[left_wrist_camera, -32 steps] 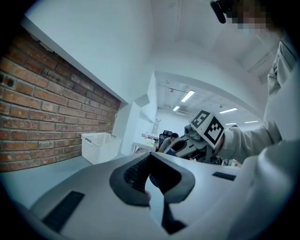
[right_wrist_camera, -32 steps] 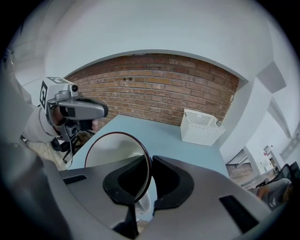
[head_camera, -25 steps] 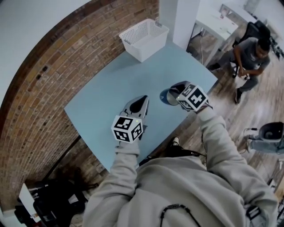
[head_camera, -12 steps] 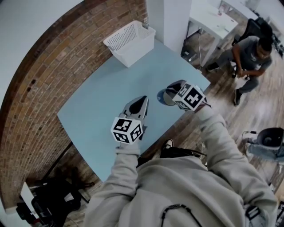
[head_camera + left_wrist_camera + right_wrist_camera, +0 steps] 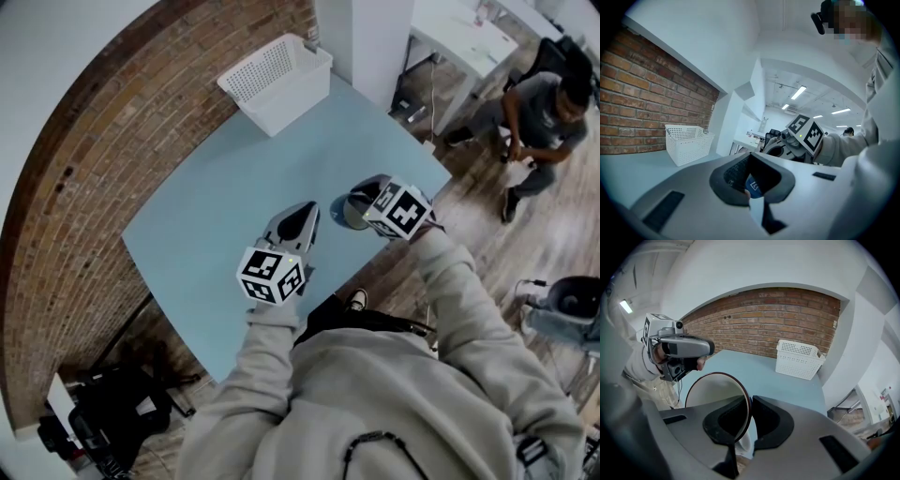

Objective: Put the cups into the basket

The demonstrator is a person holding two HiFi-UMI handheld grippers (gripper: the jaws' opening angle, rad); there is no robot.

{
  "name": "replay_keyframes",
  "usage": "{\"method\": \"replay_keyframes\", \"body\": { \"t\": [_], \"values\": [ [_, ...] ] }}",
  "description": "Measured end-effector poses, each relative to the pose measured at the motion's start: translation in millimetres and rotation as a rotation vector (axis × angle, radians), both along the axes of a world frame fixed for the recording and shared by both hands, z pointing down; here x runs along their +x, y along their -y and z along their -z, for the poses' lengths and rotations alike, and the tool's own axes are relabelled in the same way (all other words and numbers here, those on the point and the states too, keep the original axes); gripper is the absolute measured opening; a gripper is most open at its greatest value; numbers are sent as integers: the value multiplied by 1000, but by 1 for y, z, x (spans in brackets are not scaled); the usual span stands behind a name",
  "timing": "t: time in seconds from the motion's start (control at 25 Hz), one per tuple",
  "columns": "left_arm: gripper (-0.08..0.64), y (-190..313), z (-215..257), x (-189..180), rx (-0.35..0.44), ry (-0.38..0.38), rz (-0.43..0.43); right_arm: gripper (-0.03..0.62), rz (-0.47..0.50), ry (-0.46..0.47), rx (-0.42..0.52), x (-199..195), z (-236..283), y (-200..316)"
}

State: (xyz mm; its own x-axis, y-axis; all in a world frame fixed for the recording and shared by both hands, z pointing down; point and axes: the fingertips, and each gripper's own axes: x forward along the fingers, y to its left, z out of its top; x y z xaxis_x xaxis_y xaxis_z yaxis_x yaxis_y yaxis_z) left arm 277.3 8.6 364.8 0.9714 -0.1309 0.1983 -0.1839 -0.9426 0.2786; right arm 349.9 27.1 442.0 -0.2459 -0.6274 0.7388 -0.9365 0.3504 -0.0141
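My right gripper (image 5: 362,194) hangs over the near right edge of the light blue table (image 5: 234,187), shut on the wall of a tilted cup (image 5: 351,213). In the right gripper view that cup (image 5: 715,397) shows a pale inside and a dark red rim, with the wall pinched between the jaws of the right gripper (image 5: 751,420). My left gripper (image 5: 302,216) hovers beside it over the table's near side. Its jaws (image 5: 752,185) stand close on a small blue thing with a white mark (image 5: 753,186); too little shows to name it. The white basket (image 5: 277,80) stands at the table's far corner.
A brick wall (image 5: 84,159) runs along the table's left side and a white pillar (image 5: 370,42) rises behind the basket. A person (image 5: 539,103) sits at the right by a white desk (image 5: 455,37). Black gear (image 5: 112,422) lies on the floor at lower left.
Both grippers keep about the same places over the near side of the table, the cup still in the right one. The head view has shifted a little.
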Motion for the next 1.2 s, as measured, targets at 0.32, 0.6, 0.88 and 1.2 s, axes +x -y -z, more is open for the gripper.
{"method": "replay_keyframes", "body": {
  "t": [0.32, 0.6, 0.88, 1.2],
  "values": [
    [-3, 38, 16, 33, 17, -61, -3, 41, 6, -1, -15, 14, 1, 24],
    [-3, 96, 27, 42, 8, -92, 1, 41, -18, -26, -14, 42, 15, 75],
    [-3, 146, 25, 72, 21, -91, 14, 41, 1, -62, -18, 69, 24, 116],
    [-3, 176, 7, 102, -1, -61, 95, 41, 76, -24, -42, 96, 7, 152]
  ]
}}
